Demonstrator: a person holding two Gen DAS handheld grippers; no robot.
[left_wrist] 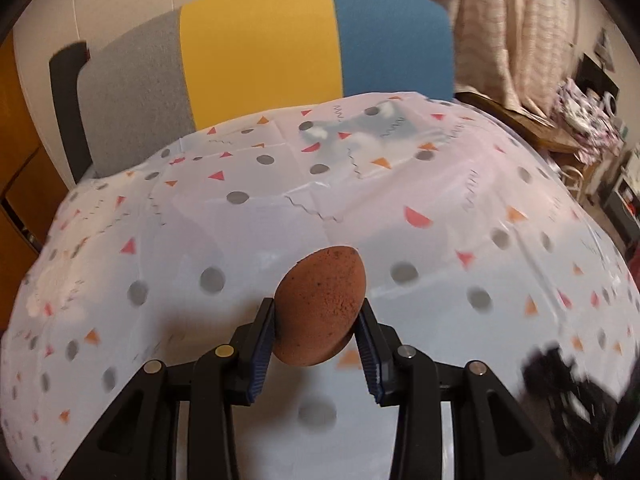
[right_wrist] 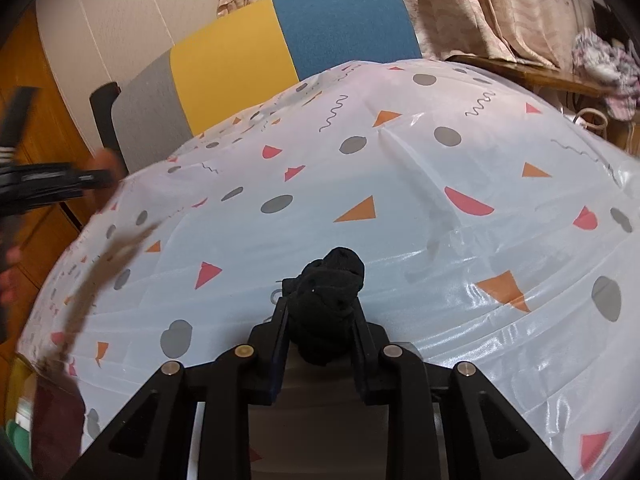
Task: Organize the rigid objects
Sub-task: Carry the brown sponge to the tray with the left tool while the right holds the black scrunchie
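Both jaws loaded above the table [left_wrist: 420, 240]!
Left gripper [left_wrist: 318, 320] clamped across brown egg-shaped stone [left_wrist: 320, 308], right gripper [right_wrist: 320, 320] clamped on black bundle [right_wrist: 330, 292]; rounded stone likely squirting forward from between pads.

Table [right_wrist: 500, 240] — covered by white cloth [left_wrist: 240, 248] with coloured shapes.

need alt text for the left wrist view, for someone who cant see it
The left gripper holds a brown egg-shaped object between its blue-padded fingers, above a table covered by a white cloth printed with grey dots and orange and pink shapes. Behind the table stands a chair with a grey, yellow and blue back, and curtains hang beyond it.
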